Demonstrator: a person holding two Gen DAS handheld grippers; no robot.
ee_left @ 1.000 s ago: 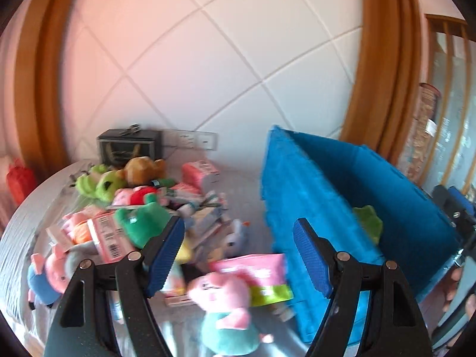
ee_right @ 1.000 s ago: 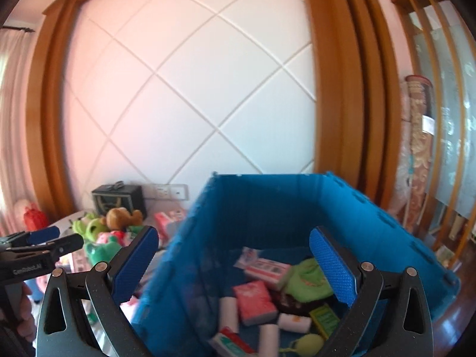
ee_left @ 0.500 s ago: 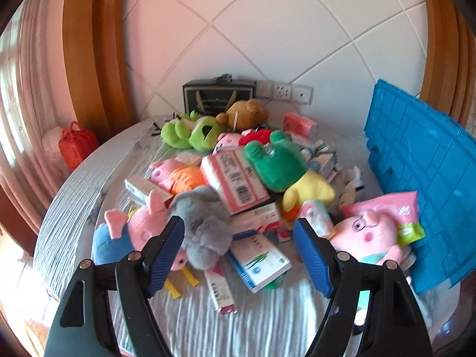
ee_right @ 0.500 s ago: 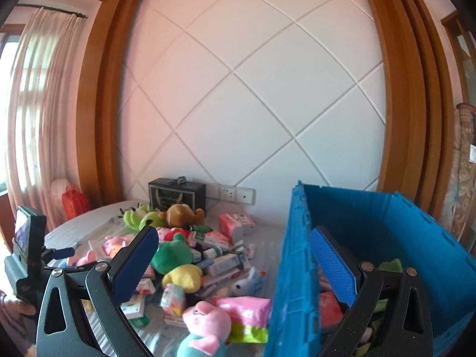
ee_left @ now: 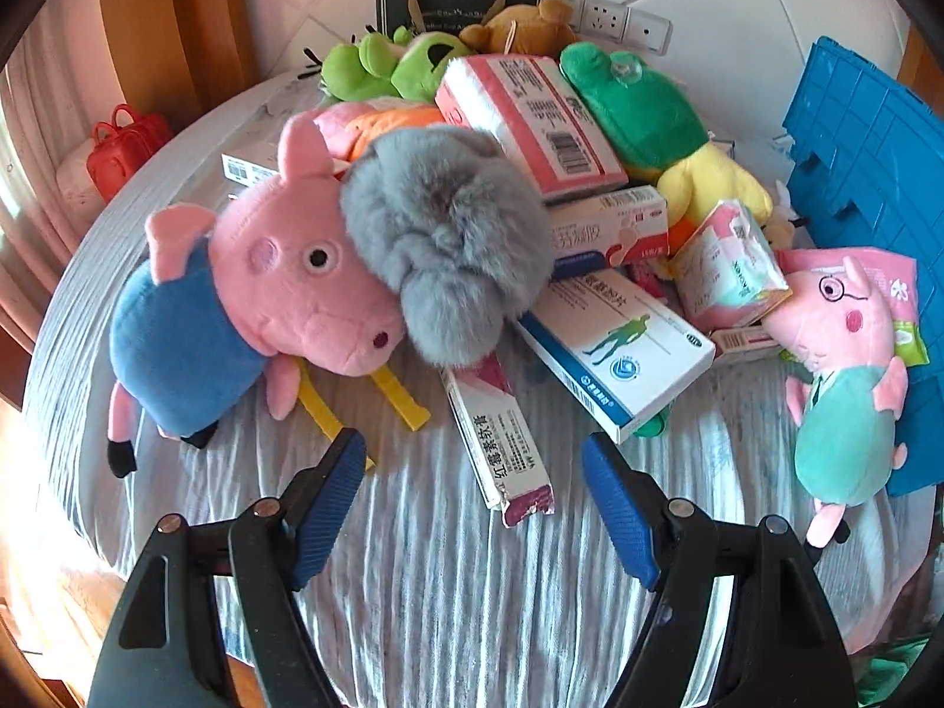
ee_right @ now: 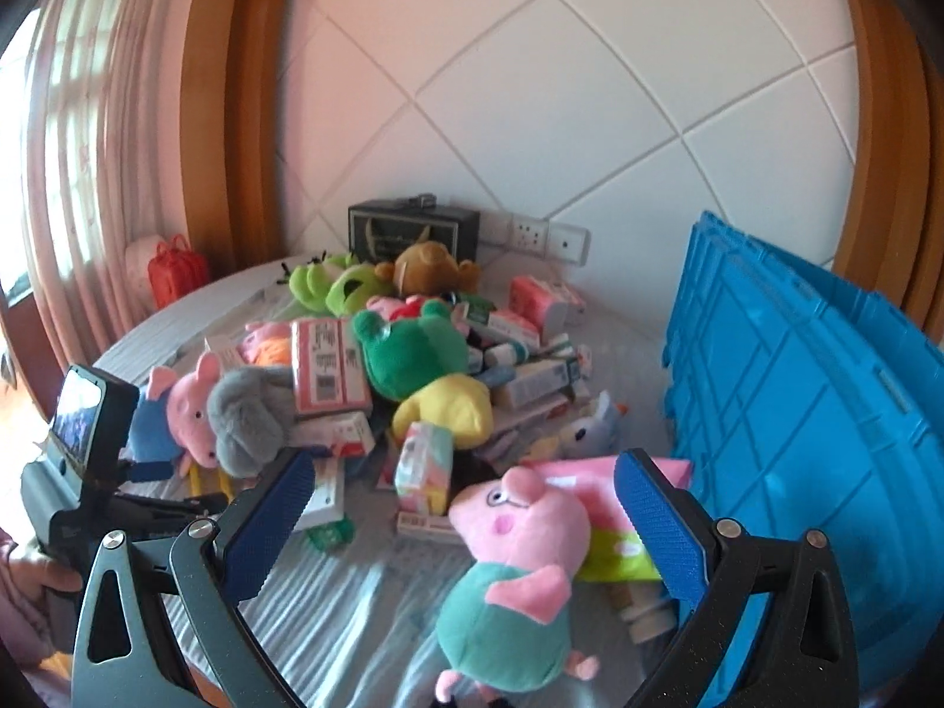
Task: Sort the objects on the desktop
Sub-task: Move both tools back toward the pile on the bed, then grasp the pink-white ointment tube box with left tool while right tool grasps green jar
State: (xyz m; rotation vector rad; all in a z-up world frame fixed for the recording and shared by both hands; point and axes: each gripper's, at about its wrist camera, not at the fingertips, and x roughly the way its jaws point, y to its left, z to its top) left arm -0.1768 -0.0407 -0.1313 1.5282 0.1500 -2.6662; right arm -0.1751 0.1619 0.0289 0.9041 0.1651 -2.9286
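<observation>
The long thin box (ee_left: 498, 433) lies flat on the table, just in front of the fluffy gray ball (ee_left: 442, 242). It looks light, stiff and easy to squash, so pinch its long sides. The left claw (ee_left: 472, 492) hangs over it, wide. The right claw (ee_right: 466, 522) is wide too.

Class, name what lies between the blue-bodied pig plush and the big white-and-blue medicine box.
In the left wrist view, a grey furry plush lies between the blue-bodied pig plush and the white-and-blue medicine box, touching the pig's head.
</observation>
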